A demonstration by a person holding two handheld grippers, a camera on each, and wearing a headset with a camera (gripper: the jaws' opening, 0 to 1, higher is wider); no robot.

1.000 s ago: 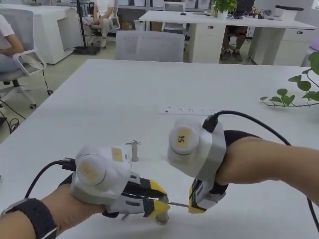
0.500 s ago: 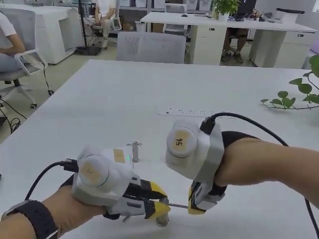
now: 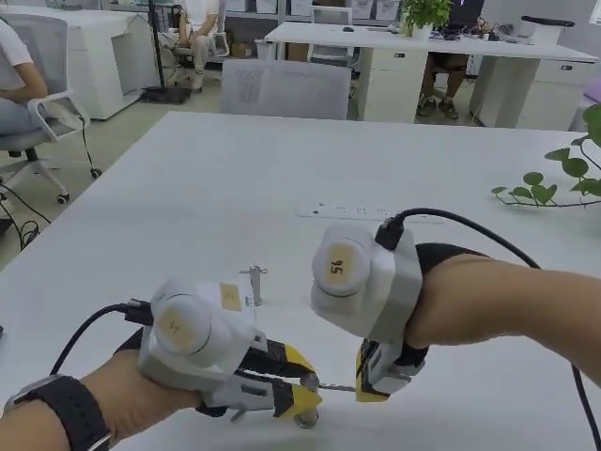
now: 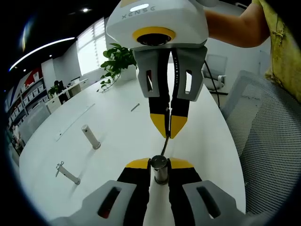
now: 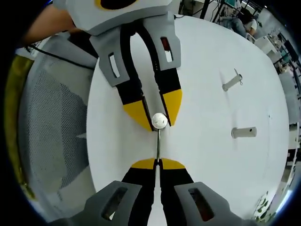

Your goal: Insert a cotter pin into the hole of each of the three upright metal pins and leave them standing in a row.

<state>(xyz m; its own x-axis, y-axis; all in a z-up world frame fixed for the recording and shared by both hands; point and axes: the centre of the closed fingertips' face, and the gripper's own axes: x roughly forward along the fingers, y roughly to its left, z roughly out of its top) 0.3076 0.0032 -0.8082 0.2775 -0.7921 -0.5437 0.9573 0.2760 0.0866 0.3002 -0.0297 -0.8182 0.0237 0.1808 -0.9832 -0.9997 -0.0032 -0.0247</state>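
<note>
My left gripper [image 3: 302, 390] [image 4: 161, 165] is shut on a short metal pin [image 4: 161, 170] [image 5: 159, 120] [image 3: 305, 415], low on the white table [image 3: 207, 188]. Facing it, my right gripper [image 3: 368, 387] [image 5: 158, 163] is shut on a thin cotter pin [image 5: 158, 143] [image 4: 164, 141] [image 3: 336, 386], whose tip is at the held pin's head. A second metal pin [image 3: 254, 285] [image 4: 68, 173] [image 5: 232, 82] stands further back with a cotter pin through it. A third, bare pin [image 4: 91, 136] [image 5: 243, 132] stands beside that one.
A loose cotter pin [image 4: 135, 107] lies farther out on the table. A long white strip [image 3: 362, 209] lies across the middle, and plant leaves [image 3: 563, 178] hang over the right edge. A grey chair [image 3: 282, 86] stands at the far side.
Hardly anything differs; both grippers keep their hold and stay nearly in place, with the cotter pin still pointed at the held pin.
</note>
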